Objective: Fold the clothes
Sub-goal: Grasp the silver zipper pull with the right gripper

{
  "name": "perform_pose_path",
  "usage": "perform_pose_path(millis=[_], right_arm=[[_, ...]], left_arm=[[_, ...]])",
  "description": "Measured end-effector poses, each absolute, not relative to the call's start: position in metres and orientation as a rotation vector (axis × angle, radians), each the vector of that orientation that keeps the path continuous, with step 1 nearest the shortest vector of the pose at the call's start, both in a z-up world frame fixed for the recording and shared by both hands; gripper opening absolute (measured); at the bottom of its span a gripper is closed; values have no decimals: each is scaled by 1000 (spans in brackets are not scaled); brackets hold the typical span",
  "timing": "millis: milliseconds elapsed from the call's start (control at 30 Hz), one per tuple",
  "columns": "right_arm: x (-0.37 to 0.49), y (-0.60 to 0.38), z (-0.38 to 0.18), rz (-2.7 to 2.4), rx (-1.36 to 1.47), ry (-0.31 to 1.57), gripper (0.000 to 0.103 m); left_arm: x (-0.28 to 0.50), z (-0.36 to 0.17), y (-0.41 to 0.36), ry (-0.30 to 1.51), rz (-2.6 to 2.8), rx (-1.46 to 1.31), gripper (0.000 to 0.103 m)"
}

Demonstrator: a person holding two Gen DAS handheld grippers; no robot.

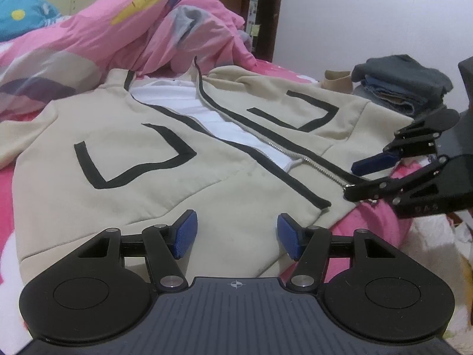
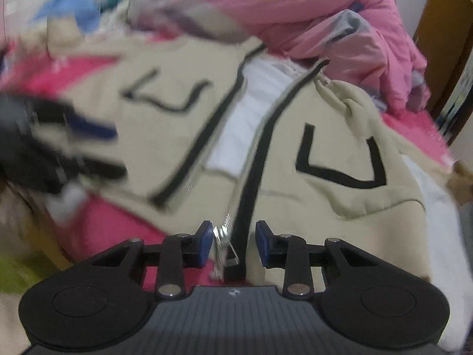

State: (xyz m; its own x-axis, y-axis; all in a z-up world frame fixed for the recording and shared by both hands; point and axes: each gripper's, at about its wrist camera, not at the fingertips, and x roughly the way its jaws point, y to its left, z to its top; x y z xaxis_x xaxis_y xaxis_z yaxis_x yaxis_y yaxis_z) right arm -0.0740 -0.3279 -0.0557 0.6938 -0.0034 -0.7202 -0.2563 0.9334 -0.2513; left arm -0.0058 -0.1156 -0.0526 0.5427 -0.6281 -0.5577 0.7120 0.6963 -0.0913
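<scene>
Jacket lies unzipped, face up on the bed. Left gripper hovers released over its hem; right gripper straddles the zipper end, pads not pressing. Next: clamp both front edges, then fold.

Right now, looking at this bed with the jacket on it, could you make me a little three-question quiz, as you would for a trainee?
1. True or false: the beige jacket lies zipped shut.
2. Which part of the jacket sits between the open pads of the right gripper? A) a sleeve cuff B) the bottom end of the zipper C) the collar
3. Fill in: the folded clothes pile has a dark ____ garment on top.

Key: 1 false, it lies open, with white lining showing. 2 B. 3 grey.
</scene>
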Motion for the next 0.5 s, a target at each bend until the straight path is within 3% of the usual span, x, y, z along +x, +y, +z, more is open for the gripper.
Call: perform_pose_path(millis=[233, 500], right_arm=[[-73, -320, -58, 123, -345, 808, 25], [-64, -372, -33, 137, 82, 776, 19]], left_arm=[[-7, -54, -114, 589, -797, 151, 61], [-8, -56, -112, 580, -801, 150, 61]])
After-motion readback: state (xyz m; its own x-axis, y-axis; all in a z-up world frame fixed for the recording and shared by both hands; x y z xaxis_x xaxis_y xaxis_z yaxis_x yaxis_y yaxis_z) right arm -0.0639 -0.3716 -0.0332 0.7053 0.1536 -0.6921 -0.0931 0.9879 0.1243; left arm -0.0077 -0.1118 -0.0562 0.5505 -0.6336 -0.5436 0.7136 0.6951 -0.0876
